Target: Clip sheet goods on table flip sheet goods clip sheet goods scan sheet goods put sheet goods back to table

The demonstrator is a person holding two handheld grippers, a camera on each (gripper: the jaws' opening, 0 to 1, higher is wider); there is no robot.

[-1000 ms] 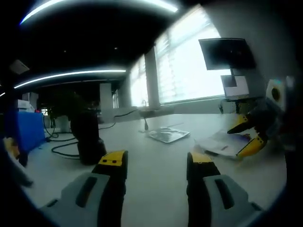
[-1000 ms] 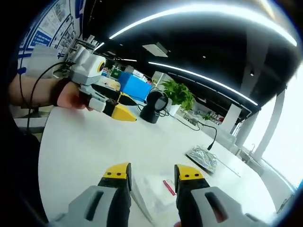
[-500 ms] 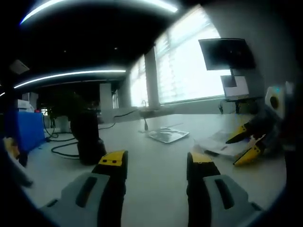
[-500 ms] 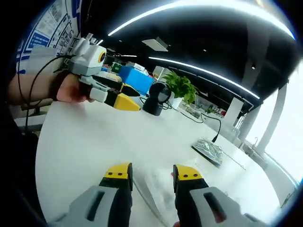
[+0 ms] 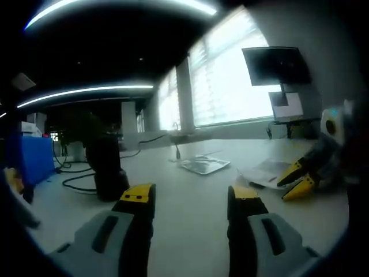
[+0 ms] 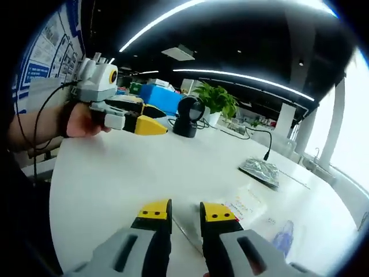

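White tabletop runs across both views, w/ dim ceiling light strips above and bright blinds behind. We take the black scanner standing upright on the table as our landmark; in the right gripper view it is the dark dome-headed stand at the far side, w/ a leafy green plant just behind it and a blue box off to its left.

We see our left gripper low in its own view, jaws apart w/ bare table between the yellow tips, nothing held; the scanner sits just beyond its left jaw. In the right gripper view that same gripper hovers above the table just left of the scanner, held by a hand w/ a cable trailing from the wrist.

Sheet goods, a flat clear-ish packet w/ a printed label, lie on the table well on the near side from the scanner. Our right gripper is at the packet's near edge, jaws almost together; we reckon they pinch that edge, but actual contact is hard to make out. From the left gripper view the right gripper shows far right of the scanner, yellow tips close at the packet.

A crinkly silver pouch lies flat betw. scanner and packet, apart from both; a black cable curls by the scanner's base.
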